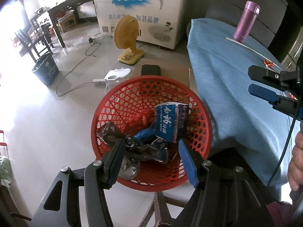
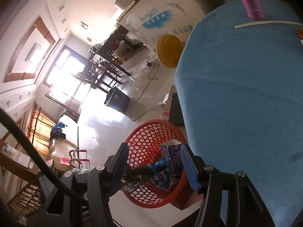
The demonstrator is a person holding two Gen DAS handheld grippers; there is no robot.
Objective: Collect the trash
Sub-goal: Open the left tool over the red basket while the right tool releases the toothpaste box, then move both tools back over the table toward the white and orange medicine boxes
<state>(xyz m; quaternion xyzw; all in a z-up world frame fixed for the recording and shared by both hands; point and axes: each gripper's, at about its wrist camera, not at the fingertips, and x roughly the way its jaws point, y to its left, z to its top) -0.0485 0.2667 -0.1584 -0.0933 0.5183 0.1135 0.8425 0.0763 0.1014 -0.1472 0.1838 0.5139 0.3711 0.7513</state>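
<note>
Red basket (image 1: 106, 113) holds crumpled wrappers (image 1: 168, 121) under the spread, empty left claw (image 1: 151, 145); right claw (image 2: 154, 157) likewise spread.

My home's living-dining room — tiled floor (image 1: 47, 123), dark dining table (image 1: 64, 11) with chairs, chest freezer (image 1: 140, 9), yellow desk fan (image 1: 126, 36), blue-clothed table (image 1: 227, 75).

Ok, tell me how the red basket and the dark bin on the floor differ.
The red basket is round with an open lattice wall; the dark bin is squarish with mostly solid sides. The red basket stands close beside the blue-covered table, while the dark bin sits farther off near the dark chairs. Crumpled wrappers show in the red basket; the dark bin's inside cannot be seen. Both are open-topped.
</note>
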